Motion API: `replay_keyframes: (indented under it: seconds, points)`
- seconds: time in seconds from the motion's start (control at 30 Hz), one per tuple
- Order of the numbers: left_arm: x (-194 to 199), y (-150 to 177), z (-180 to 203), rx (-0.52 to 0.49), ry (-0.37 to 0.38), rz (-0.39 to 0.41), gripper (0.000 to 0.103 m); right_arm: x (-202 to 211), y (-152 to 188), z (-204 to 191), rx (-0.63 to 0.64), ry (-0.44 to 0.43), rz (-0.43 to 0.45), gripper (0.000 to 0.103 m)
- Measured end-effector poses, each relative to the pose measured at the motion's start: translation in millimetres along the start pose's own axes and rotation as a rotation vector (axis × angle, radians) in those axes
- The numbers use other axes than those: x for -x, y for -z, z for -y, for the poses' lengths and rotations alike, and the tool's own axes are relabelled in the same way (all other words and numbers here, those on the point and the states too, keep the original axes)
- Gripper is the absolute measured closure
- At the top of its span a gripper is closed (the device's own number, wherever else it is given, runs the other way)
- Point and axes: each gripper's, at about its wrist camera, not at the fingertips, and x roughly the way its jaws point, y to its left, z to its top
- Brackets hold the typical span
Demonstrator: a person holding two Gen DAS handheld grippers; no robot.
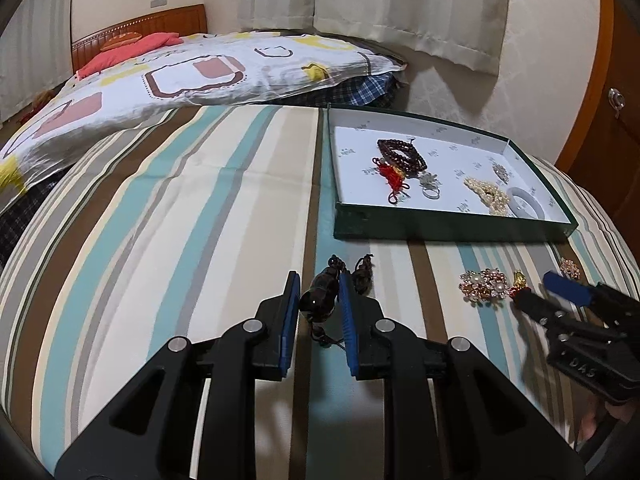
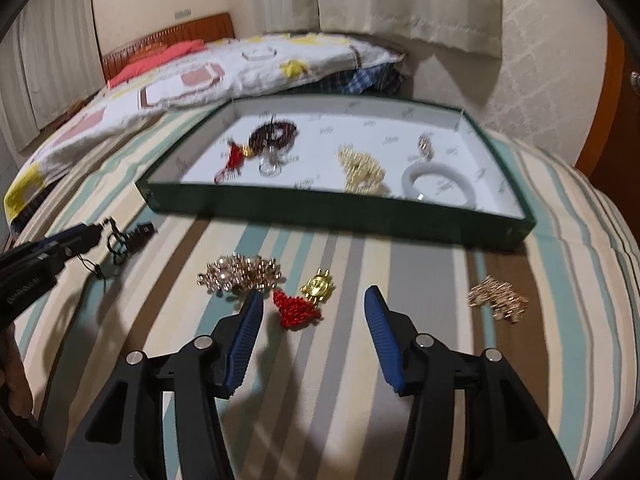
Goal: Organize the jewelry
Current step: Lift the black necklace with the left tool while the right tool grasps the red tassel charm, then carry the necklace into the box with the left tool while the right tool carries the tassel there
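Jewelry is split between a green tray (image 2: 328, 216) and the striped bed cover (image 1: 180, 208). Inside the tray's white lining are seen a dark bead bracelet (image 1: 401, 155), a red knotted charm (image 1: 394, 182), a clear ring-like piece (image 1: 431, 192), a cream pearl cluster (image 1: 489, 196), a white bangle (image 2: 444, 182) and a small sparkly brooch (image 1: 500, 172) near the far wall.

On the cover, just in front of the tray, a large rhinestone brooch (image 2: 240, 278) is laid, with a gold charm with red tassel (image 2: 308, 300) just beside it and a smaller gold brooch (image 2: 498, 300) well apart toward the right.

A dark bead string (image 1: 320, 298) is clamped between the blue pads of the left hand-held gripper (image 1: 320, 308); the jaws are nearly closed on it, and a black cord end (image 1: 362, 270) is seen trailing beyond the tips. Whether the beads are lifted off the cover cannot be told.

The right hand-held gripper (image 2: 314, 312) is held open, angled down, with the red tassel lying between its fingertips; the pads are not pressed on it. Its left pad (image 2: 250, 320) is seen just beside the rhinestone brooch. The right wrist view is motion-blurred.

A patterned pillow (image 1: 192, 68), curtains (image 1: 400, 4) and a wooden headboard (image 1: 160, 20) are seen behind.
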Motion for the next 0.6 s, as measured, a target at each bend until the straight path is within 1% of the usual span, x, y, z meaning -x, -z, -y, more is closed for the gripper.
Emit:
replay_keyframes:
  seconds: [0.1,0.13,0.17,0.23,0.33,0.6]
  points:
    - [0,0,-1,0.007,-0.001,0.001,0.083,-3,0,1,0.0,-0.011,-0.019,0.062]
    - [0,0,-1,0.009,-0.001,0.001,0.083,-4,0,1,0.003,-0.01,-0.019,0.067]
    - [0,0,-1,0.008,-0.001,0.002,0.083,-4,1,2,0.004,-0.009,-0.018,0.077]
    - [1,1,-1,0.009,-0.002,0.003,0.083,-3,1,7,-0.005,-0.022,-0.017,0.083]
    - [1,0,-1,0.009,-0.002,0.003,0.083,0,3,13,-0.027,-0.038,-0.006,0.086]
    - [9,-3,10,0.009,0.015,0.022,0.083,22,1,19,-0.029,-0.032,0.082,0.087]
